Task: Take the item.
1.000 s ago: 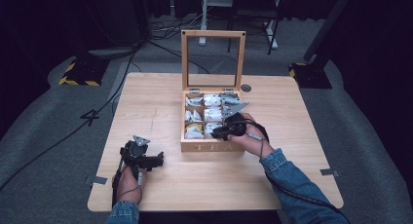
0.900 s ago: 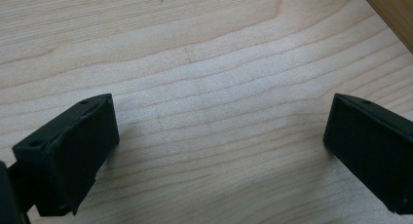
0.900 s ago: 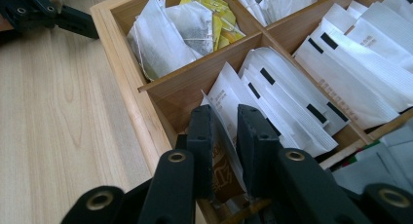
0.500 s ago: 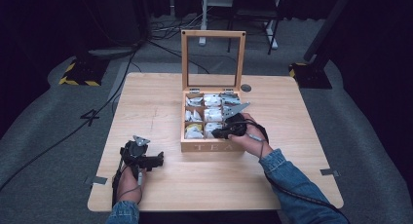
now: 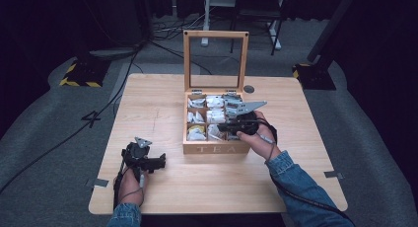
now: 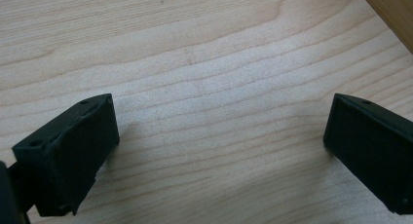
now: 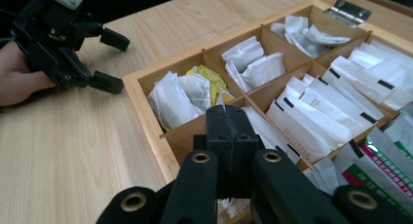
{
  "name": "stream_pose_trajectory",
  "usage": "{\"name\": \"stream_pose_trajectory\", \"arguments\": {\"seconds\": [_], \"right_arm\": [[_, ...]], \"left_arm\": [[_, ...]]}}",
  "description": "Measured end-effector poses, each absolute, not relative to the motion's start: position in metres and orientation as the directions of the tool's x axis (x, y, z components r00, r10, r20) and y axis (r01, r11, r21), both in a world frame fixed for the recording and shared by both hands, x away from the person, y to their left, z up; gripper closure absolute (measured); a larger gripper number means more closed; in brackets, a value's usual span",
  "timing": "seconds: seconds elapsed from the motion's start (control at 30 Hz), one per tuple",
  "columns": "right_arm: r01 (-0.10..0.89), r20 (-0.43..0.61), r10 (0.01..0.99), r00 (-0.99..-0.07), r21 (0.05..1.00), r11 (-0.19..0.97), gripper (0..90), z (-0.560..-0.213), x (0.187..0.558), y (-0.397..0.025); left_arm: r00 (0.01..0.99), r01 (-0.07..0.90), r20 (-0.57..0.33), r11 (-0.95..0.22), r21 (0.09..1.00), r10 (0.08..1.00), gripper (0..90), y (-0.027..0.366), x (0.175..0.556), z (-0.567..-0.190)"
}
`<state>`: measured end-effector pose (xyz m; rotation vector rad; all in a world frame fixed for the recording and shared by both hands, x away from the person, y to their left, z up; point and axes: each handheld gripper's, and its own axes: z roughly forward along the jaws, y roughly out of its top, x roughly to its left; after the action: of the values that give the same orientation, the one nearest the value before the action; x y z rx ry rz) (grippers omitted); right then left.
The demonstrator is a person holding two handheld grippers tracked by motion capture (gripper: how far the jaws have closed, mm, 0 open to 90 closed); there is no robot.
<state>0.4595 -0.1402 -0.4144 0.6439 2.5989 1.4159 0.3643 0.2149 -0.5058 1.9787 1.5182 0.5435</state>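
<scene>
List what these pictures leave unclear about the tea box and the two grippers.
- Right gripper: jaws pressed together over the tea box; its own body hides whether a sachet is pinched.
- Sachet print: too small and blurred in the right gripper view.
- Front compartments: covered by the right gripper in the high view.

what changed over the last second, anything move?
Nothing visibly changed. The right gripper stays over the open tea box, jaws closed; the left gripper stays open on the table, off to the box's left.
</scene>
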Motion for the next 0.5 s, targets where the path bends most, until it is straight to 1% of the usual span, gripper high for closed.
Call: {"name": "stream_pose_trajectory", "arguments": {"seconds": [0.5], "right_arm": [[0.301,0.114,0.447,-0.887,0.877,0.374,90.0,-0.386,0.449,-0.169]], "left_arm": [[0.270,0.727,-0.029,-0.184,0.662,0.962,0.0,0.215,0.365,-0.506]]}}
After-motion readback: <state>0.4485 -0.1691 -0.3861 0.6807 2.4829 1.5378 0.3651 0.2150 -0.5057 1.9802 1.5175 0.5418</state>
